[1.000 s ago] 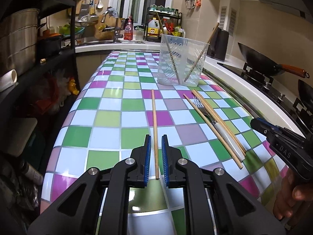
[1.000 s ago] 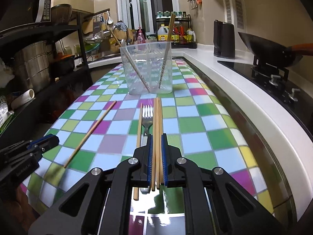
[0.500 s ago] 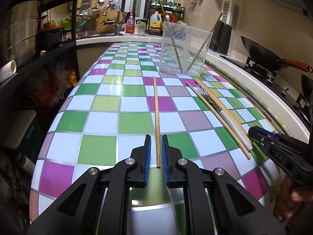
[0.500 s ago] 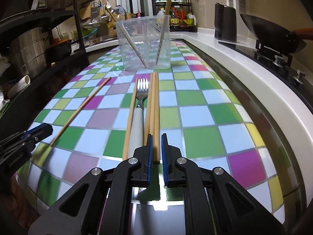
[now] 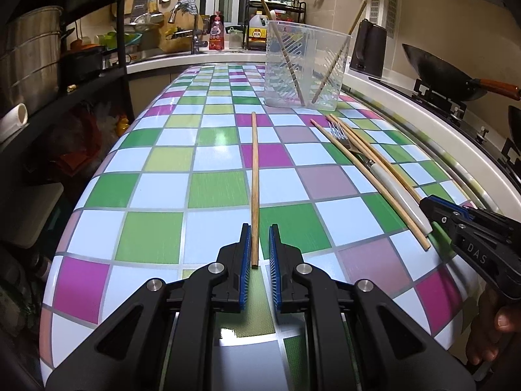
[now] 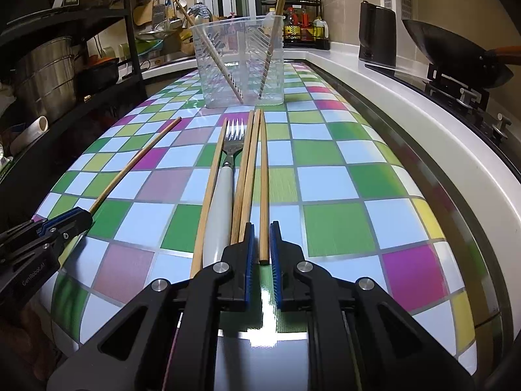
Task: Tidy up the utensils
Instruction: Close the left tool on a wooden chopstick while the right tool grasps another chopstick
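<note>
Two hand-held grippers [image 5: 259, 244] [image 6: 262, 244], narrowly parted, astride chopsticks [image 5: 254, 189] [image 6: 263, 189].

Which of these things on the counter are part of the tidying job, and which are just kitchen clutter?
Part of the job:
- lone chopstick between the left tongs
- chopstick between the right tongs
- fork and the chopsticks beside it
- clear container already holding two chopsticks

Just lying about:
- wok
- steel pots
- bottle rack
- faucet

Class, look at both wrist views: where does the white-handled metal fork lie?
The white-handled metal fork lies flat on the checkered tabletop, among wooden chopsticks, tines toward the clear plastic container; right of centre in the left view.
</note>
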Demonstrator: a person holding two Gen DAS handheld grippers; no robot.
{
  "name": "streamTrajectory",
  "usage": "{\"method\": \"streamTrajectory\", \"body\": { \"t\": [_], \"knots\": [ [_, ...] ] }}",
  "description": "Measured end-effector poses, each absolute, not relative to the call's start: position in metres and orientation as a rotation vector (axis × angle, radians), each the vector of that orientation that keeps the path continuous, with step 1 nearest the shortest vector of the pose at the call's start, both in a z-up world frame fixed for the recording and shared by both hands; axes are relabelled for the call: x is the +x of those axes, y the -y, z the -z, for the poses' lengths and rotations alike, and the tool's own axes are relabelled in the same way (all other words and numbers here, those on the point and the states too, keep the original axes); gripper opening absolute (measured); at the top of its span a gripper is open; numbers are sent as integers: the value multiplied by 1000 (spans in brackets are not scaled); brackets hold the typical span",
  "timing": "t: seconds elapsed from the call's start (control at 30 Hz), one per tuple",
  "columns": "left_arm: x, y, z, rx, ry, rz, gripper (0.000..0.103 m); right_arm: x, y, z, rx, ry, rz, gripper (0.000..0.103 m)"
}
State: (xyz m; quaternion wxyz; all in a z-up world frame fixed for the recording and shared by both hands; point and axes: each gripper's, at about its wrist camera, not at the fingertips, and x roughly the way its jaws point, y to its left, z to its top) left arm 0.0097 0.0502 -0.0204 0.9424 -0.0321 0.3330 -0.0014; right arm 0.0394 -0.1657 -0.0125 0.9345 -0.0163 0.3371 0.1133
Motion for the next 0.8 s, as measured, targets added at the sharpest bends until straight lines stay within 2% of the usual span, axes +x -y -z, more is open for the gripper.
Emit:
{"method": "streamTrajectory", "body": {
  "t": [0.07,0.13,0.8],
  "knots": [
    [9,-49,21,-56,-671,-9,11,38,166,13,-31,-685,-230,7],
    [8,-48,21,-54,-669,-17,5,38,167,13,-26,-679,-214,6],
    [-4,-33,20,-50,-675,-14,5,34,169,12,-20,-678,-118,8]
  ]
}}
